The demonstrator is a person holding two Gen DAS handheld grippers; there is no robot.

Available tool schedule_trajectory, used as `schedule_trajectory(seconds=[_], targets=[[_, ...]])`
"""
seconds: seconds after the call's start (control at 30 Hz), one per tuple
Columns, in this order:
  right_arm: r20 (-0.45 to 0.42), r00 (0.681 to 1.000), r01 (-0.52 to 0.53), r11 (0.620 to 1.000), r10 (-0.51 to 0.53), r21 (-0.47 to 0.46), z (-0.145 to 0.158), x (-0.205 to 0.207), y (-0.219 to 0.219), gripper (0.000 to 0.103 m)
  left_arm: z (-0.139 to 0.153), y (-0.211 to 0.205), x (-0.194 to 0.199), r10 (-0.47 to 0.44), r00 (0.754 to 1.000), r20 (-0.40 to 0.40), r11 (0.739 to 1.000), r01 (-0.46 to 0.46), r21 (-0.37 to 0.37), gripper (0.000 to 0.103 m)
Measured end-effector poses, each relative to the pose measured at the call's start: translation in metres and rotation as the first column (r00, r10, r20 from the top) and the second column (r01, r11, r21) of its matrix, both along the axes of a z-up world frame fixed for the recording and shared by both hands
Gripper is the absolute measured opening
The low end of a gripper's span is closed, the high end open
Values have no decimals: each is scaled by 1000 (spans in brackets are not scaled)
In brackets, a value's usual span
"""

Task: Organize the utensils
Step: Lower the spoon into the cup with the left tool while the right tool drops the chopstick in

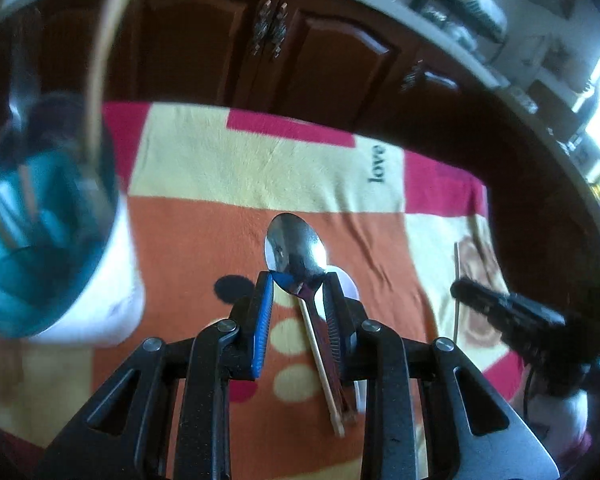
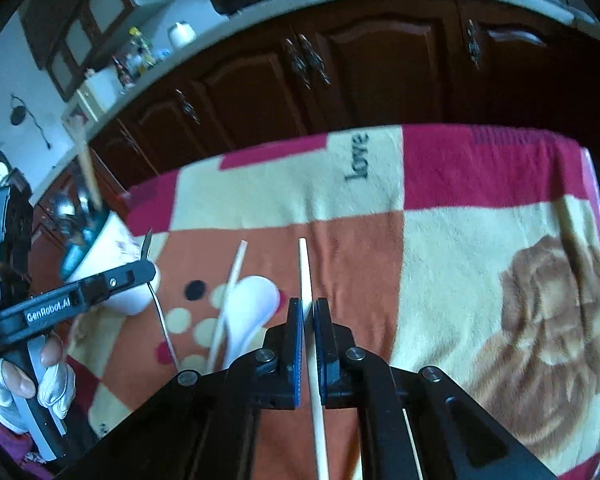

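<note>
My left gripper (image 1: 298, 280) is half closed on a metal spoon (image 1: 296, 250), bowl sticking out past the tips, handle running back btw the fingers. My right gripper (image 2: 309, 306) is pinched narrow on a chopstick (image 2: 306, 276).

Risks: the spoon is gripped near its neck, so it could pivot or slip w/ a quick swing toward the holder cup (image 1: 40, 216). The thin chopstick could twist in the pads.

Right wrist view shows a white spoon (image 2: 256, 300) and another chopstick (image 2: 230, 300) lying on the blanket (image 2: 460, 248) over the worktop, plus the gloved hand (image 2: 28, 380). Left view shows the cup's teal inside w/ utensils already in it.
</note>
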State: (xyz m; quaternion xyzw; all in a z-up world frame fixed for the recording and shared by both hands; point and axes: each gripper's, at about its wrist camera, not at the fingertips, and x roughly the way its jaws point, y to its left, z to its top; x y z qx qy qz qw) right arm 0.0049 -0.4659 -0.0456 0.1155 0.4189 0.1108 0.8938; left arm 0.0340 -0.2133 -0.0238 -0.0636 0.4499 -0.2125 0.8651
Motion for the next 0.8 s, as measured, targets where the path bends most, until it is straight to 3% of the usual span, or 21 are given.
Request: schedule_trajectory(seconds=[0.1, 0.13, 0.17, 0.2, 0.3, 0.5, 0.7, 0.8], targets=[[34, 999, -10, 1000, 10, -15, 17, -13, 9, 5, 14, 8, -20, -20, 1000, 22, 1000, 20, -10, 23], [43, 999, -16, 1000, 17, -23, 22, -18, 12, 5, 18, 12, -25, -23, 999, 31, 1000, 23, -12, 17], [50, 999, -20, 999, 22, -34, 27, -22, 17, 6, 22, 16, -30, -27, 999, 38, 1000, 28, -10, 1], [57, 998, -21, 999, 23, -45, 31, -27, 17, 5, 27, 20, -35, -29, 998, 52, 1000, 30, -9, 1], [72, 997, -25, 998, 29, -55, 38, -36, 26, 5, 30, 26, -42, -35, 996, 77, 999, 34, 11, 0], [65, 997, -30, 998, 34, -62, 42, -45, 38, 5, 27, 41, -50, -19, 999, 41, 1000, 20, -18, 0], [79, 996, -44, 997, 49, -65, 48, -51, 46, 5, -2, 47, -51, 36, 998, -59, 999, -36, -9, 2], [79, 996, -43, 998, 47, -42, 45, -53, 43, 5, -25, 63, -50, 121, 983, -139, 992, -126, -26, 12]])
